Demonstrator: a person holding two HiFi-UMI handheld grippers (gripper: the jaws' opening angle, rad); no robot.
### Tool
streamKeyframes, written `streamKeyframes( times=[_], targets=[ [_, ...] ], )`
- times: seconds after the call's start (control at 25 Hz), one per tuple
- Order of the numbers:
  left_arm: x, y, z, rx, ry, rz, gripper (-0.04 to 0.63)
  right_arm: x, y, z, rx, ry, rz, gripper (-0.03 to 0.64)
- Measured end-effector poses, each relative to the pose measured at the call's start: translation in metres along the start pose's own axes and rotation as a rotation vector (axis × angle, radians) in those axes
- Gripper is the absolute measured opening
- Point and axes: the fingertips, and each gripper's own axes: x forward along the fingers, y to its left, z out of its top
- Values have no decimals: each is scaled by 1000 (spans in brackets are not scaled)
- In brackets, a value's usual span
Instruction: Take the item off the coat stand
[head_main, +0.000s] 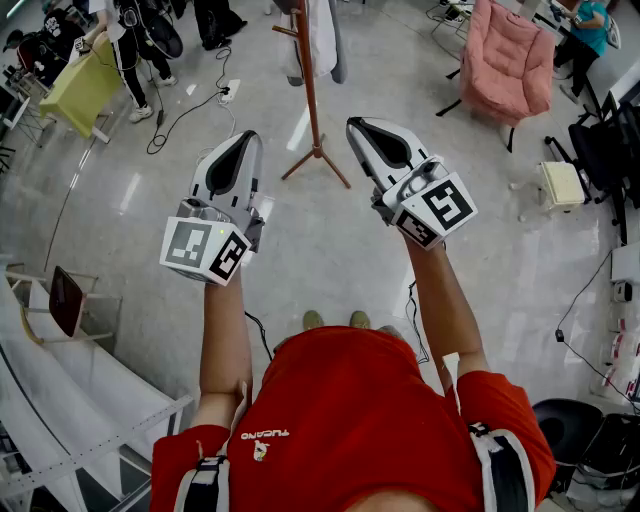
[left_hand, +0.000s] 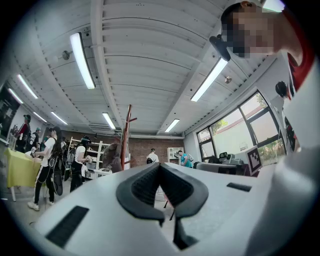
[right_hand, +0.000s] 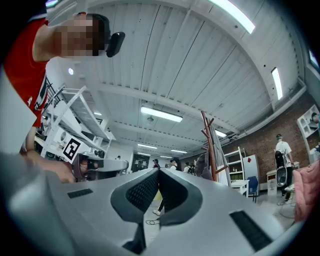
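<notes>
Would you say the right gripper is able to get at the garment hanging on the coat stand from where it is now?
Probably not yet: the right gripper is shut and held short of the coat stand, apart from the garment. Only bare floor lies between, so stepping closer should do.

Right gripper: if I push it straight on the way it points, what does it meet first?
Probably nothing nearby: in its own view the right gripper aims just left of the coat stand, toward distant people. Depth is unclear.

The red shirt (head_main: 370, 400) bears small white upside-down lettering, seemingly "TUCANO".
</notes>
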Motion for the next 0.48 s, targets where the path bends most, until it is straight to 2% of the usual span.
streamKeyframes(
  times=[0.48],
  targets=[
    [-25, 43, -5, -28, -10, -18, 9, 31, 21, -20, -12, 34, -33, 23]
  ],
)
